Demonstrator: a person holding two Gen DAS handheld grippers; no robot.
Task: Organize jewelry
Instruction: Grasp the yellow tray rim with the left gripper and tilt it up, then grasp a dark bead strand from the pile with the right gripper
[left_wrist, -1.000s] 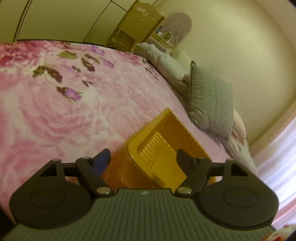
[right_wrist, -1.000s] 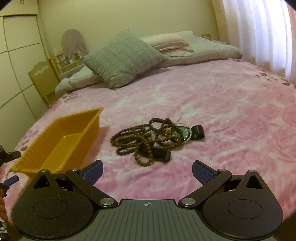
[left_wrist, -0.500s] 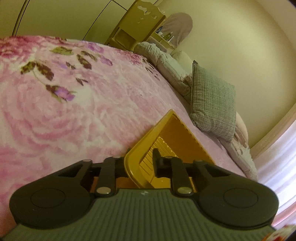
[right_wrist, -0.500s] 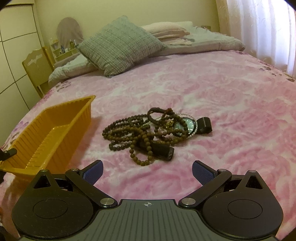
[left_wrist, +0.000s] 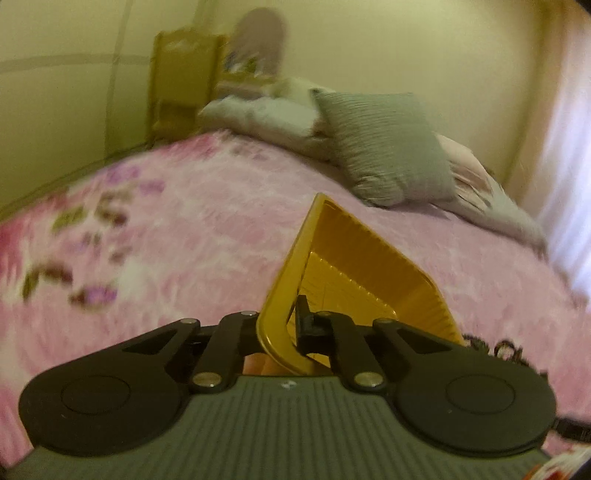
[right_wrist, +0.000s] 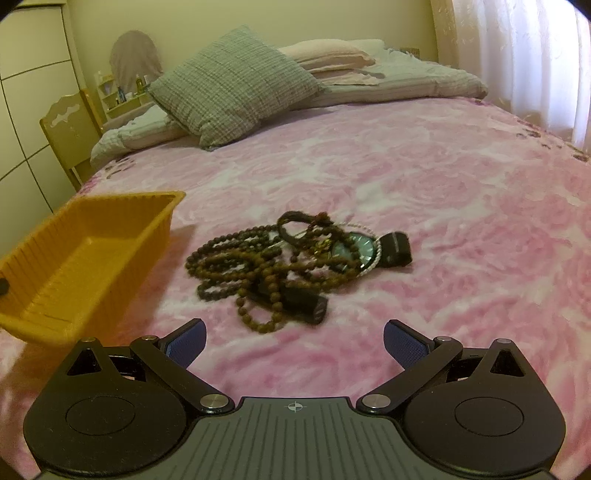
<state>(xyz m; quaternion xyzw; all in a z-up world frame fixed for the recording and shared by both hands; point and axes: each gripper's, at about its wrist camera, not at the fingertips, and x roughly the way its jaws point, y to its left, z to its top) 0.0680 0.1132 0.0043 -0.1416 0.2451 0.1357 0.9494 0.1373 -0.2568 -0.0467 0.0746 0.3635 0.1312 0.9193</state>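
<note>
- Left gripper clamps the near-end rim of the yellow tray, whose long axis runs from near left toward far right across the pink bedspread.
- Right gripper hangs with jaws wide, near the tangled bead necklaces and watch (just right of the tray).

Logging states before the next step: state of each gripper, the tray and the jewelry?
left gripper: jaws shut on the tray rim
right gripper: jaws open, holding nothing
yellow tray: empty, near end tilted up off the bedspread
bead necklaces: tangled in a pile on the bedspread
watch: lying in that pile, partly under the beads
</note>
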